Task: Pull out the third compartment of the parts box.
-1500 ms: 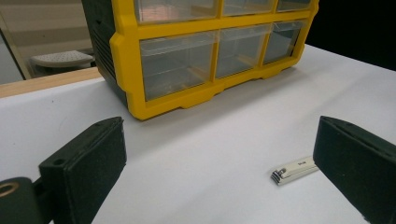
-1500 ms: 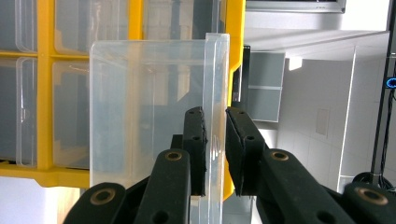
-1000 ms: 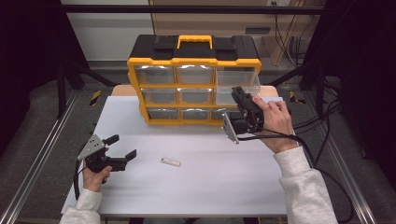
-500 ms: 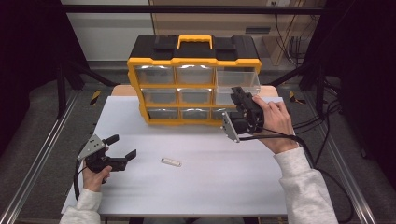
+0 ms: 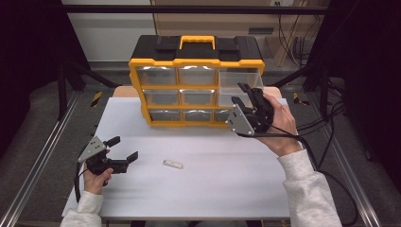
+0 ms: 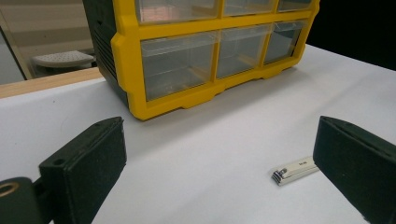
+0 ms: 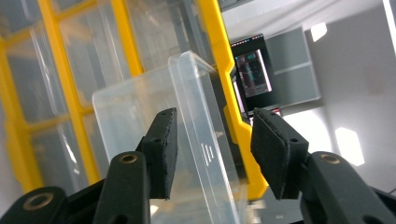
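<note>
A yellow and black organiser (image 5: 196, 64) with clear drawers stands at the back of the white table (image 5: 213, 189). Its right middle drawer (image 5: 227, 97) is pulled partly out. My right gripper (image 5: 239, 93) is at that drawer's front. In the right gripper view the clear front wall (image 7: 196, 140) stands between the jaws of the right gripper (image 7: 212, 149), which have just been opening, and a gap shows beside the right pad. My left gripper (image 5: 124, 148) rests open at the table's left. A small white clip-like piece (image 5: 173, 164) lies just right of it, beside the right jaw of the left gripper (image 6: 219, 149).
The organiser's lower drawers (image 6: 180, 63) are closed. Metal rails (image 5: 42, 151) run along both table sides, and cables (image 5: 321, 142) trail off at the right. Bare white tabletop stretches between the two hands.
The right gripper's jaws have spread apart at the drawer front, letting go of it. The left gripper and the white piece have stayed put.
</note>
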Action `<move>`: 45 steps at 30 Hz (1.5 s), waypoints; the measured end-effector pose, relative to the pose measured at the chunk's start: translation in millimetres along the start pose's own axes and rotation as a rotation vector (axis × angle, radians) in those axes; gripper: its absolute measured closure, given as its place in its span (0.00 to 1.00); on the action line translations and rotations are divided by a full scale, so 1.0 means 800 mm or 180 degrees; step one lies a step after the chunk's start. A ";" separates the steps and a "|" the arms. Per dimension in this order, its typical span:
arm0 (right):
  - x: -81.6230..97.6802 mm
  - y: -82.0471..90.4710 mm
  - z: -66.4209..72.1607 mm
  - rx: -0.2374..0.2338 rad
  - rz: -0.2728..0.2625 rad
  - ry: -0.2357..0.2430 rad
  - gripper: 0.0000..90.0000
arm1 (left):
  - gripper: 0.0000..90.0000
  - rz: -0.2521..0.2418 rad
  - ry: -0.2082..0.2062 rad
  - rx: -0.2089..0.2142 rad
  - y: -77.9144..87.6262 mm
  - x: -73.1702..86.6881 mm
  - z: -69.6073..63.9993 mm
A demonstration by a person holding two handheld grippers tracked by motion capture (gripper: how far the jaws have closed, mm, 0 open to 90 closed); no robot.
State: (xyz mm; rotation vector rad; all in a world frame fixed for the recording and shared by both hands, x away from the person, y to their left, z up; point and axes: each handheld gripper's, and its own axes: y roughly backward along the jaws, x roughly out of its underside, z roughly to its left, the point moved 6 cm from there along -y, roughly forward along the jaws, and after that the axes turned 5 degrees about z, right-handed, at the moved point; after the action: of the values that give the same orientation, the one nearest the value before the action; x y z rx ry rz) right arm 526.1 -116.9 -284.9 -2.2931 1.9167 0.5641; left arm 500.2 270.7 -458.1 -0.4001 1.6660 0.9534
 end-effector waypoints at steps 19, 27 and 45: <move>0.000 0.016 -0.017 -0.0600 -0.0190 -0.1999 0.26 | 0.02 0.0003 -0.0003 -0.0005 0.000 0.000 0.000; -0.001 0.024 -0.016 -0.0889 -0.0372 -0.2563 0.18 | 0.02 0.0002 -0.0004 -0.0004 0.000 0.000 0.000; 0.011 0.039 0.007 -0.1225 -0.0472 -0.3006 0.09 | 0.02 0.0005 -0.0007 -0.0003 -0.001 0.000 0.000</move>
State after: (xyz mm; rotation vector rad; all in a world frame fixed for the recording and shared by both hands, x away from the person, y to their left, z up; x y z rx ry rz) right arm 495.9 -129.6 -287.8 -1.7461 1.2217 1.7129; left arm 500.5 270.0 -458.6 -0.3981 1.6641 0.9555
